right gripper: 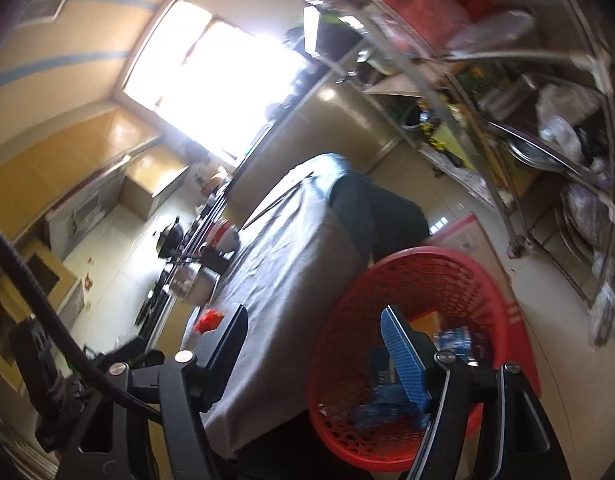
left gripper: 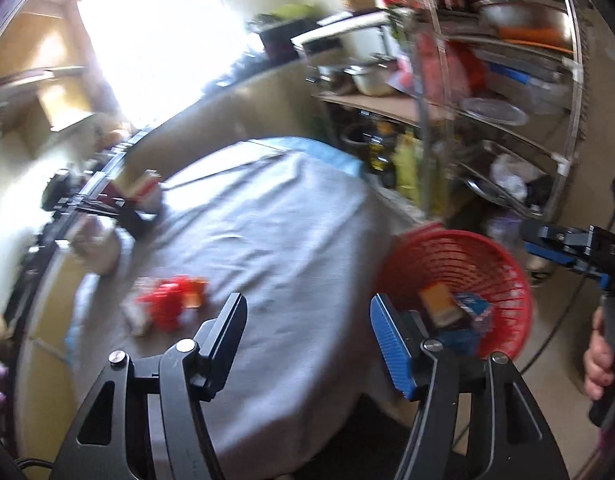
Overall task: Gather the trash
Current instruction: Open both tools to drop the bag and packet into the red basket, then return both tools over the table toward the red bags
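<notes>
A red mesh basket (left gripper: 483,264) stands beside the grey-clothed table (left gripper: 267,220) and holds an orange carton (left gripper: 437,300) and blue wrappers (left gripper: 473,306). Red and white trash (left gripper: 169,302) lies on the cloth at the left. My left gripper (left gripper: 307,328) is open and empty above the table's near edge, next to the basket. In the right wrist view my right gripper (right gripper: 315,340) is open and empty, its blue pad over the basket (right gripper: 407,280) with blue wrappers (right gripper: 381,412) inside. The same gripper shows at the right edge of the left wrist view (left gripper: 567,244), held by a hand (left gripper: 599,356).
A metal rack (left gripper: 507,80) crowded with pots, bags and bottles stands behind the basket. Pots and a red-and-white box (left gripper: 141,190) sit at the table's far left edge. A bright window (left gripper: 155,40) glares at the back. A cable (right gripper: 47,300) crosses the right wrist view.
</notes>
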`<state>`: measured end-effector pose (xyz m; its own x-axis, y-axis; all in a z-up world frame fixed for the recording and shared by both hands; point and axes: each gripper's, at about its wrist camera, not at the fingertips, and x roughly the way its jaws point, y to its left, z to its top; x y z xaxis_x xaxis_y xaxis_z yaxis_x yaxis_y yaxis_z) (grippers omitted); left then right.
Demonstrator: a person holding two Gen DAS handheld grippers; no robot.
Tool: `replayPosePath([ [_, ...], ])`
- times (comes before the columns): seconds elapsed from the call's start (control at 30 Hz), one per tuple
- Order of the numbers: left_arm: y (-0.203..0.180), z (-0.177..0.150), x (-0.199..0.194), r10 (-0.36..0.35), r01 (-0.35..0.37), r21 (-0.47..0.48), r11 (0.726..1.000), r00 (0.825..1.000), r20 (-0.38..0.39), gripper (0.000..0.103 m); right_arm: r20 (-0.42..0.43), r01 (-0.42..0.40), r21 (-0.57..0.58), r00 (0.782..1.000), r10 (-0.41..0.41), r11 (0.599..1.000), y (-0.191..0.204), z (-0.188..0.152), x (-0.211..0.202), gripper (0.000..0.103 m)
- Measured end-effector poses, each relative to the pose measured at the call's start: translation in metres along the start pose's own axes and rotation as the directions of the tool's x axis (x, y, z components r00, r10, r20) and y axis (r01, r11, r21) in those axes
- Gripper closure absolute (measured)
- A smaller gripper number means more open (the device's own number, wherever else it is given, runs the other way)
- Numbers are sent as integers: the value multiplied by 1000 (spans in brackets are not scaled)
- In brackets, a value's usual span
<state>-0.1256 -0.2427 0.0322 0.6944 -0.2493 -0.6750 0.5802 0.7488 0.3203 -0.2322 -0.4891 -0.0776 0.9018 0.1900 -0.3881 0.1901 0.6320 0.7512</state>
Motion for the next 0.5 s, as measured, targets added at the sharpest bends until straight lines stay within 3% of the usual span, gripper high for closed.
replayPosePath([
  [0.23,64,-30,-35,169,-168,-118,979,986,-5,30,-41,-35,-191,999,28,981,79,-13,11,30],
  [0.5,138,-66,-65,292,-294,-294,910,955,-50,30,-75,-108,-364,993,86,925,169,-35,17,30],
])
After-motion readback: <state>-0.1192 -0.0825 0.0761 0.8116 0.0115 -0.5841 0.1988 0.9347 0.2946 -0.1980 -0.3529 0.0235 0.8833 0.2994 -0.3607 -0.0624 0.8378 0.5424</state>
